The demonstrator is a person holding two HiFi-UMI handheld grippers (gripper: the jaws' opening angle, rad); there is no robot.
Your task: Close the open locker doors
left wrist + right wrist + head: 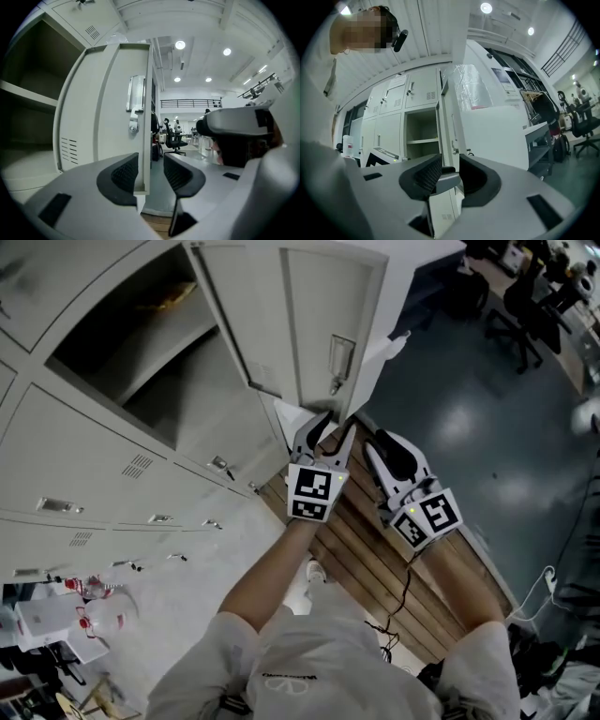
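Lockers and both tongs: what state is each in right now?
White metal locker door: open, swung well out from the bank.
Upper locker compartment: open, shelf exposed.
Neighbouring white lockers: shut.
Left tongs: open, jaws straddling the door's free edge.
Right tongs: open, gripping nothing.

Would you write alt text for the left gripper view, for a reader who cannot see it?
The left gripper straddles the free edge of an open grey locker door, fingers apart. The shelved locker gapes at left; an office chair stands beyond.
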